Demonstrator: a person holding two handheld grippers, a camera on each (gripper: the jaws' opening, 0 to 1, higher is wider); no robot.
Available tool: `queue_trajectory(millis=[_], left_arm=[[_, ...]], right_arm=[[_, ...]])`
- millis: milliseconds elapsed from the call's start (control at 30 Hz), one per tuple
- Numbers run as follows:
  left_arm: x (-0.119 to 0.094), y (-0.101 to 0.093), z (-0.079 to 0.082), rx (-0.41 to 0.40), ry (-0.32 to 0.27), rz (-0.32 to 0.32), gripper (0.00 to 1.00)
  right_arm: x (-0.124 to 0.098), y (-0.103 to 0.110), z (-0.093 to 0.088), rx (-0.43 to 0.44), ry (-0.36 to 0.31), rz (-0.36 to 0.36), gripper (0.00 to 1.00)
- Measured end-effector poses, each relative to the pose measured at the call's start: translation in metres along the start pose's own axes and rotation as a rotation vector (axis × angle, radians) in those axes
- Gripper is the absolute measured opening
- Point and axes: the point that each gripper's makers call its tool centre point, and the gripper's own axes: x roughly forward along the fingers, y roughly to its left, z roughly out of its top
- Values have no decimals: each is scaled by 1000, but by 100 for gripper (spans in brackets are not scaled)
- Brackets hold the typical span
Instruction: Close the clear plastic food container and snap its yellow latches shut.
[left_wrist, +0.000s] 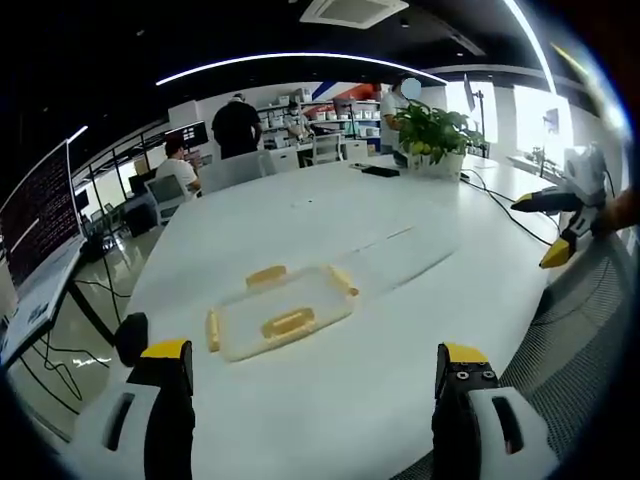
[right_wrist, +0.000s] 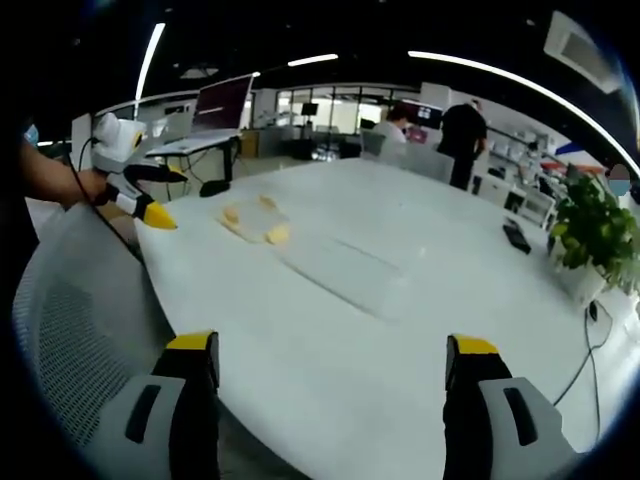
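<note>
One white table (left_wrist: 330, 400) counted. One clear lid (left_wrist: 282, 312) with four yellow latches (left_wrist: 288, 322) noted. One clear container base (right_wrist: 345, 270) seen. Two grippers counted: left gripper (left_wrist: 315, 372), right gripper (right_wrist: 335, 362). One potted plant (left_wrist: 436, 135) noted. Two people counted standing at shelves; third seated.

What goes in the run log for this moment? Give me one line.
stage: approach | left tool: open, off table | right tool: open, off table | container lid: flat on white table, untouched | yellow latches: unsnapped
</note>
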Motion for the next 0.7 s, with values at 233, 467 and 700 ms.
queue_trajectory(millis=[233, 467, 700], left_arm=[[0, 1, 0, -3, -2, 2, 99], [0, 0, 1, 1, 0, -1, 99], [1, 0, 0, 4, 3, -2, 99]], right_arm=[[0, -1, 1, 0, -2, -2, 92], [0, -2, 2, -2, -5, -6, 92], [0, -1, 2, -1, -4, -5, 92]])
